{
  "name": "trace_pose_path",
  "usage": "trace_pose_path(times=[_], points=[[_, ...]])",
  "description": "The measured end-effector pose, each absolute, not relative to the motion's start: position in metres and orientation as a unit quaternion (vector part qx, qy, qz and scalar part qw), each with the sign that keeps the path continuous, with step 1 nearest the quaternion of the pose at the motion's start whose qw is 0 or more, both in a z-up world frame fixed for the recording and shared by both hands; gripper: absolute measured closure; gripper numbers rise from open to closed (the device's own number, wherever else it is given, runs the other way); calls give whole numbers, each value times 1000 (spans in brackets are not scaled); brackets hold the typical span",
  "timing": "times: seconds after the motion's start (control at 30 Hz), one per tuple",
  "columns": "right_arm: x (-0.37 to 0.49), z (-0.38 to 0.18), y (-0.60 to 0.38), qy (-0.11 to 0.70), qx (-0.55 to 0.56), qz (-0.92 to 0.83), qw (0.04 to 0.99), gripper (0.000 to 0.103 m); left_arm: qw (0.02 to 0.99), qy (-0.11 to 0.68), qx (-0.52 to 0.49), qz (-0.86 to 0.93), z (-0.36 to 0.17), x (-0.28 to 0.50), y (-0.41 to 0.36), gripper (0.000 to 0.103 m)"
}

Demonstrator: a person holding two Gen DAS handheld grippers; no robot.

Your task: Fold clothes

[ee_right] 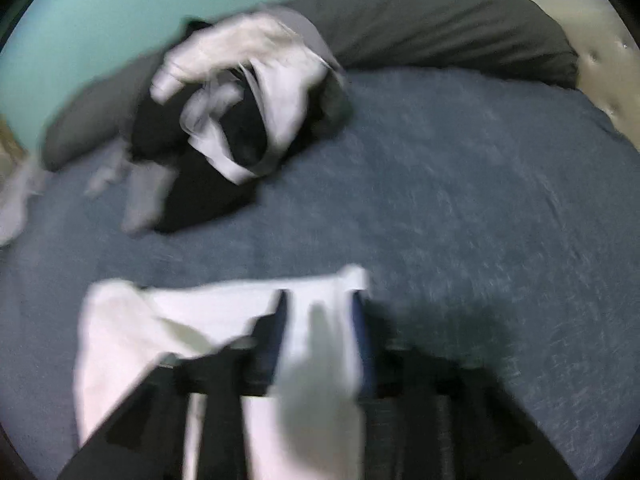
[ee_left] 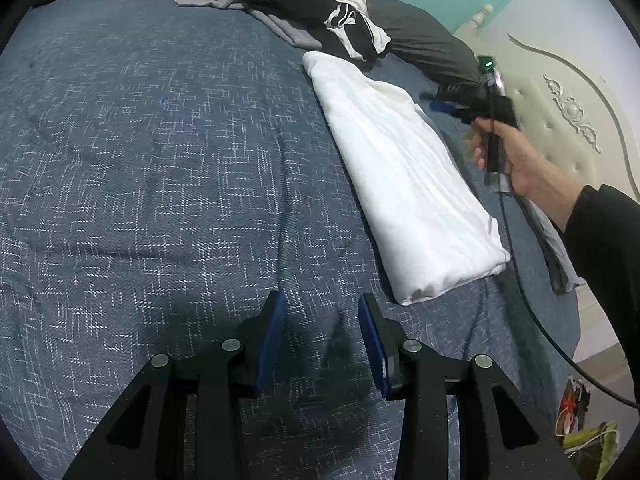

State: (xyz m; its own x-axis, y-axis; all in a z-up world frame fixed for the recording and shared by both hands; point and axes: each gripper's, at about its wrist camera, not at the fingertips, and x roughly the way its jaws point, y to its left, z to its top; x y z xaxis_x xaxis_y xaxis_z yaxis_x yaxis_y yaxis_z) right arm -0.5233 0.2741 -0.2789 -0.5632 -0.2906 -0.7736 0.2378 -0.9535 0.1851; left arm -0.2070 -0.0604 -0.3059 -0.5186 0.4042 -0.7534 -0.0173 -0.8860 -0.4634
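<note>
The bed (ee_left: 140,160), under a blue woven cover, carries everything here, so places are given from the white garment (ee_left: 400,184). That garment lies as a long, narrow folded strip on the cover. Beyond its far end sits a loose heap of unfolded clothes (ee_left: 316,12), black, white and grey tumbled together, resting against a dark grey pillow (ee_left: 432,40). A cream padded headboard (ee_left: 568,120) stands off to the far side of the garment from the left tongs.

What could go wrong, as I judge it: the right wrist view is smeared by motion, so the right tongs seem to be moving fast over the cloth. A quick pull on only the upper layer could drag the strip open or skew its edges. The cable (ee_left: 532,300) trailing from the right tool runs just beside the garment's near end and could snag or rumple it.

The right tongs (ee_right: 320,332), held in the person's hand (ee_left: 516,160), sit at the garment's far end with white cloth between the fingers; they stand apart, and the blur hides whether they press the cloth. The left tongs (ee_left: 322,344) stand well apart, holding nothing, hovering over bare cover near the garment's near end.
</note>
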Motion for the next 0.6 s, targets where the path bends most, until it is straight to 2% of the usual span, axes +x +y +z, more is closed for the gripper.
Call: trace_pose_path(times=[0.13, 0.3, 0.33, 0.43, 0.47, 0.6], points=[[-510, -269, 249, -12, 447, -861, 241, 62, 125, -203, -473, 848, -304, -207, -59, 62], [-503, -291, 218, 31, 491, -831, 262, 63, 126, -201, -472, 849, -304, -208, -56, 62], [-502, -293, 218, 26, 491, -832, 259, 67, 126, -200, -472, 849, -304, -208, -56, 62], [-500, -295, 219, 11, 483, -840, 248, 91, 126, -202, -472, 849, -303, -209, -57, 62], [-503, -293, 219, 9, 478, -843, 247, 95, 126, -202, -471, 849, -303, -209, -56, 62], [-508, -287, 216, 20, 464, -857, 224, 97, 125, -203, -472, 848, -304, -210, -58, 62]])
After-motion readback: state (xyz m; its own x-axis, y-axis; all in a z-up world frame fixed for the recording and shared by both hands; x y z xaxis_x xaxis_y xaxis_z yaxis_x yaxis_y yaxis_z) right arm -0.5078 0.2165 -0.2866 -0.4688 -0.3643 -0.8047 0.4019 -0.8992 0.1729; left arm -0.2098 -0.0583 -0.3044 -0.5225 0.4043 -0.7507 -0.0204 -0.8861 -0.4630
